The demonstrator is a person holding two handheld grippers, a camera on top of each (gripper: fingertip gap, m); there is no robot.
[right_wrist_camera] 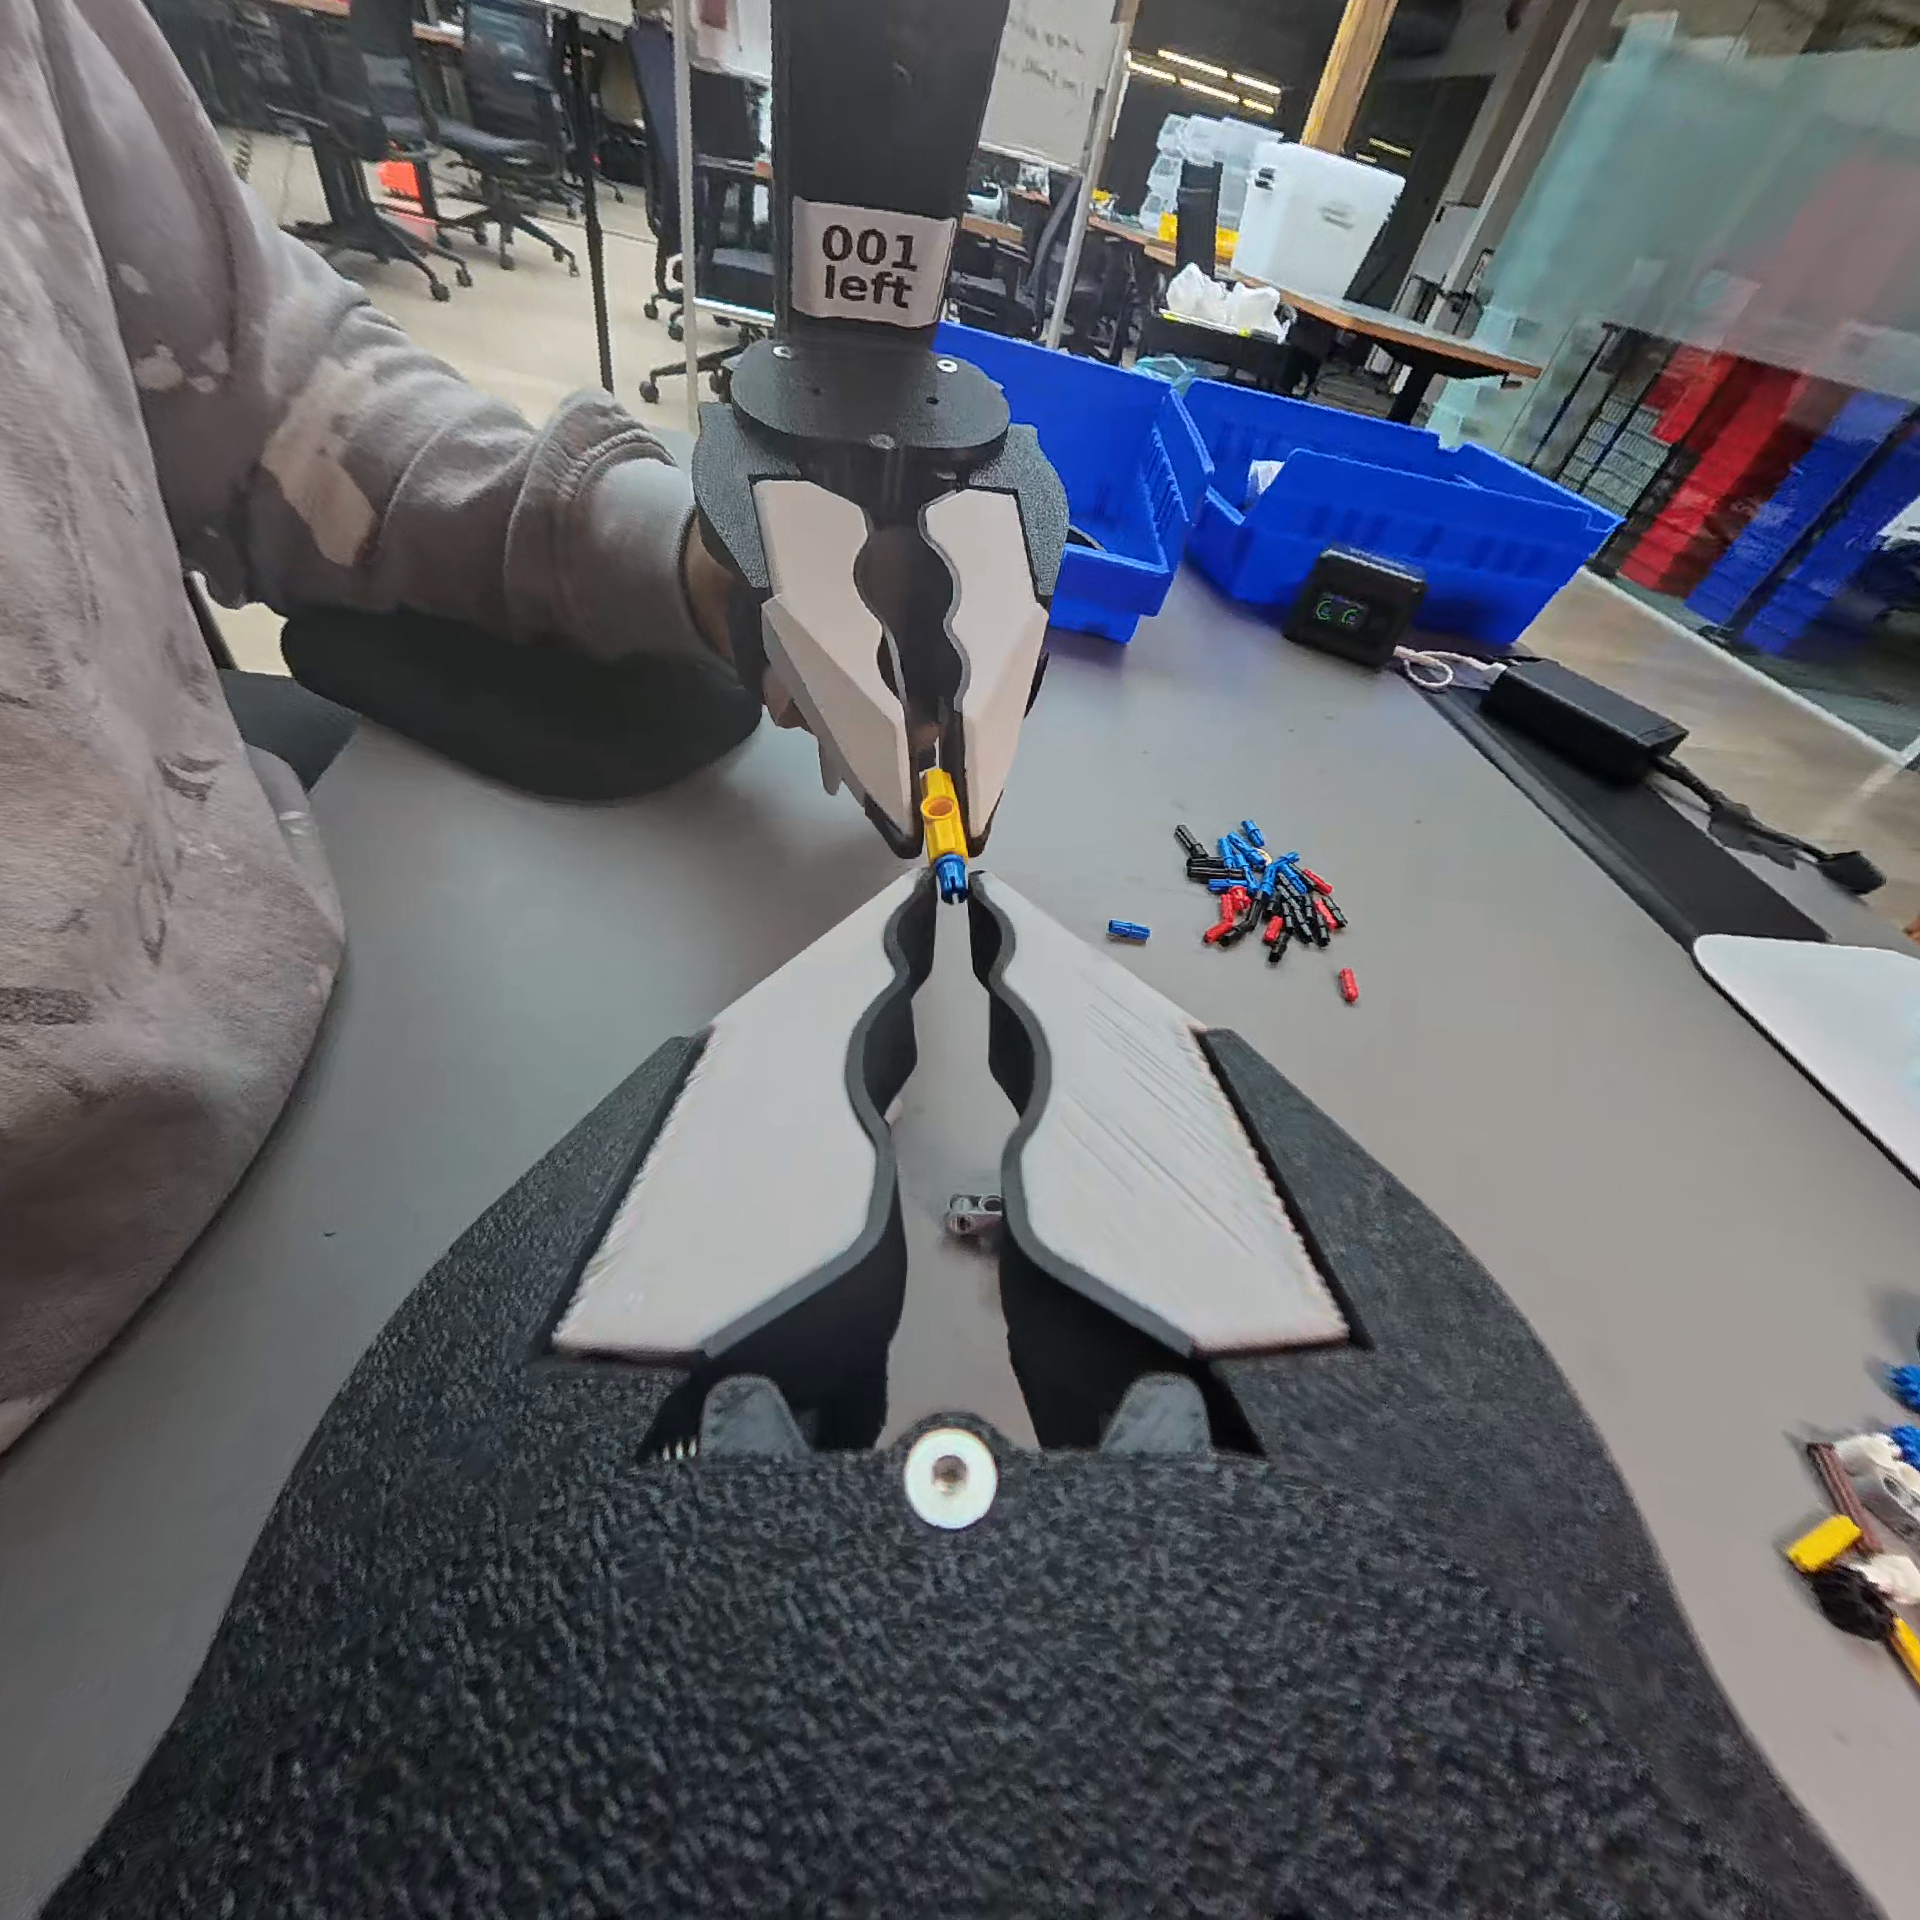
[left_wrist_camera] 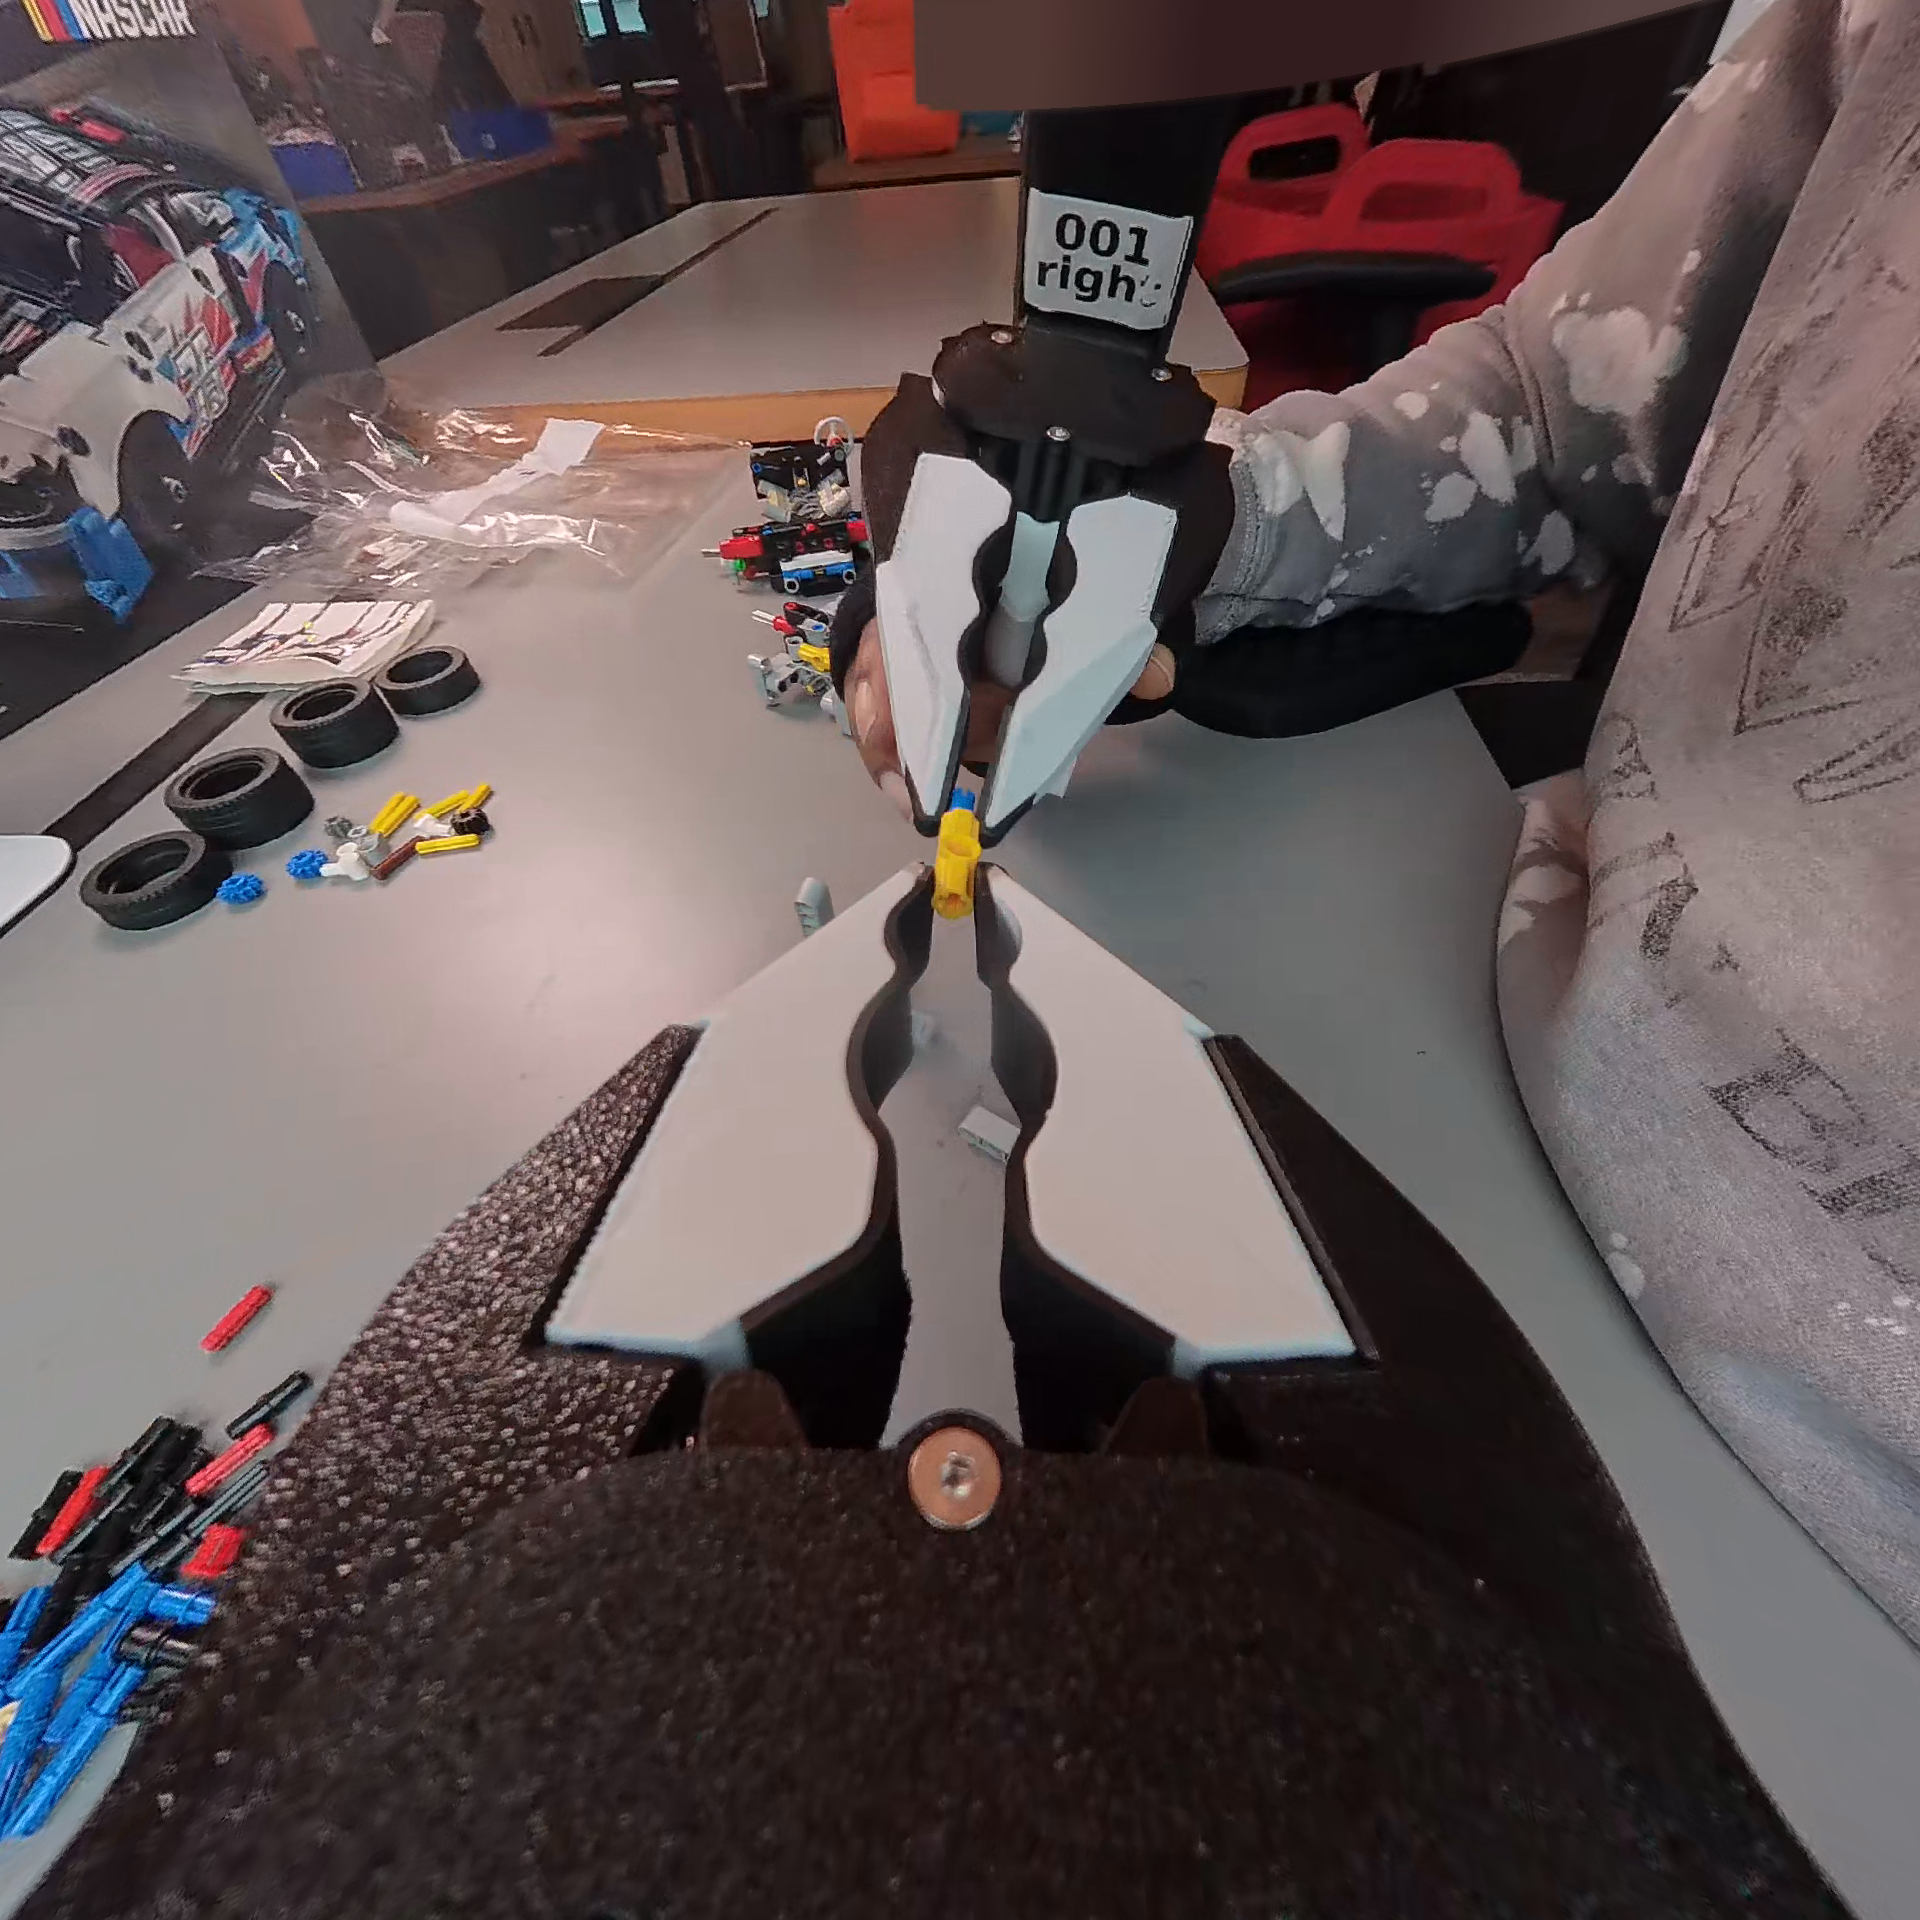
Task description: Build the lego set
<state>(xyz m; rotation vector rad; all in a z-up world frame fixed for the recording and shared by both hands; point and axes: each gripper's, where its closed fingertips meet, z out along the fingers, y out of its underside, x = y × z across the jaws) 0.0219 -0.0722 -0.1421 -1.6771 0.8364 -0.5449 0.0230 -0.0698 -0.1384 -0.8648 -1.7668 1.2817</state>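
Yellow connector and blue pin held in the air, nose to nose; loose lego parts lie on the surface

Yellow connector (left_wrist_camera: 954, 864) small, with a round hole in its side, pinched at the tips of the left claw (left_wrist_camera: 954, 883); blue pin (right_wrist_camera: 949, 879) plugged into its end, gripped by the right claw (right_wrist_camera: 948, 885); four black tyres (left_wrist_camera: 241, 796) lie flat in a row on the grey surface (left_wrist_camera: 540, 1039); part-built assembly (left_wrist_camera: 800, 540) behind them; pile of blue, red and black pins (right_wrist_camera: 1262, 883) loose; one blue pin (right_wrist_camera: 1127, 930) apart beside it.

White printed label on each hand-held gripper (left_wrist_camera: 956, 836) (right_wrist_camera: 948, 868); branded set box (left_wrist_camera: 125, 312).
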